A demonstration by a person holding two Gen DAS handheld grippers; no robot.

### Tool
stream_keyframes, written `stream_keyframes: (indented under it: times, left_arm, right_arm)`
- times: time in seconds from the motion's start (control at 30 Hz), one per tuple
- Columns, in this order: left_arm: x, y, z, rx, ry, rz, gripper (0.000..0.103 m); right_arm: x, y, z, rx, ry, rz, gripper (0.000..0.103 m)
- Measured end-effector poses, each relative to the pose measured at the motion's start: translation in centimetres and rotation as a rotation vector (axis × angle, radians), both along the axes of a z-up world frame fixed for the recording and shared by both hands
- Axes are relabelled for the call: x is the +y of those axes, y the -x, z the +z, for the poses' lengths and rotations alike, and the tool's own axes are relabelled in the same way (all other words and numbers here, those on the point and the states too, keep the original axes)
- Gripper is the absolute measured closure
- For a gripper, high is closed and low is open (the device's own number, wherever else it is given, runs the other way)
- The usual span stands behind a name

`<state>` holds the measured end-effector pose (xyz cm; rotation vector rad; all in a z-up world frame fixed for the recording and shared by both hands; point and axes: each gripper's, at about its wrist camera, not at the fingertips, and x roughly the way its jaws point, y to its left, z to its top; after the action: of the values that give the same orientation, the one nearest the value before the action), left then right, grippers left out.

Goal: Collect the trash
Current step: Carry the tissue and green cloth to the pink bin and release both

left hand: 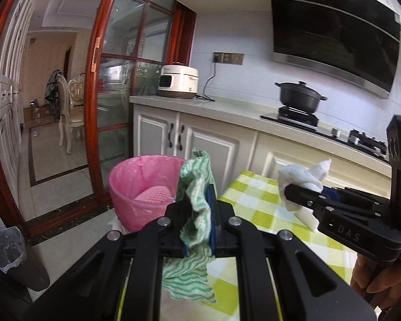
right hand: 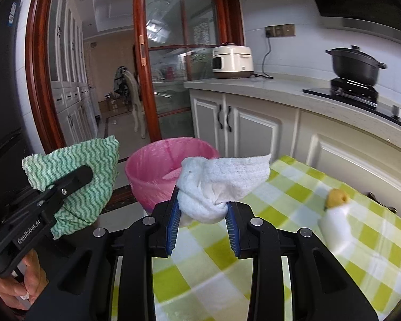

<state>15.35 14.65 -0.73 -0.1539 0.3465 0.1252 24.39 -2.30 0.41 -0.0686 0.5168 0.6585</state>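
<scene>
My left gripper is shut on a green-and-white wavy cloth that hangs crumpled from its blue pads. In the right wrist view that cloth shows at the left, pinched in the left gripper. My right gripper is shut on a wad of white paper towel; in the left wrist view this towel sits at the right in the right gripper. A pink bin with a pink liner stands on the floor just beyond the table's far-left corner, ahead of both grippers.
The table carries a green-and-white checked cloth. On it at the right lie a yellow-brown scrap and a white object. Cream cabinets, a counter with a rice cooker and a black pot stand behind. A sliding glass door is left.
</scene>
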Motion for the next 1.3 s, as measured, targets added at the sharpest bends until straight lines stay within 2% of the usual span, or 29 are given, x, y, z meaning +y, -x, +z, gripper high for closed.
stream_keyframes:
  times: [0.23, 0.37, 0.53, 0.77, 0.8, 0.87, 0.9, 0.93, 1.2, 1.3]
  left_arm:
    - [4.3, -4.2, 0.4, 0.003, 0.009, 0.051, 0.092]
    - [7.4, -7.8, 0.2, 0.025, 0.028, 0.059, 0.092]
    - [10.5, -12.0, -0.5, 0.055, 0.037, 0.101, 0.091]
    - [12.9, -16.1, -1.9, 0.073, 0.042, 0.134, 0.090]
    - [13.2, -16.7, -2.3, 0.080, 0.043, 0.136, 0.086]
    - [13.6, -17.4, -2.9, 0.083, 0.050, 0.138, 0.069]
    - [13.9, -17.6, -3.4, 0.083, 0.052, 0.144, 0.054]
    - [14.1, -17.7, -3.7, 0.084, 0.051, 0.151, 0.045]
    - [15.3, -16.2, -4.9, 0.106, 0.072, 0.204, 0.041]
    - [14.9, -15.0, -4.6, 0.096, 0.067, 0.214, 0.033]
  right_arm:
    - [4.7, -4.6, 0.3, 0.010, -0.011, 0.096, 0.072]
    - [7.1, -7.7, 0.2, 0.022, -0.014, 0.154, 0.072]
    - [9.9, -12.2, -0.8, 0.072, -0.016, 0.200, 0.072]
    - [12.3, -16.5, -2.7, 0.129, -0.029, 0.230, 0.069]
    - [12.4, -16.7, -3.0, 0.138, -0.034, 0.232, 0.068]
    - [12.8, -17.4, -3.8, 0.162, -0.047, 0.247, 0.063]
    - [12.9, -17.8, -4.2, 0.172, -0.055, 0.257, 0.059]
    - [13.1, -18.1, -4.5, 0.178, -0.057, 0.260, 0.055]
    - [12.1, -17.9, -5.4, 0.177, -0.066, 0.244, 0.054]
    - [10.8, -17.0, -5.2, 0.169, -0.074, 0.223, 0.054]
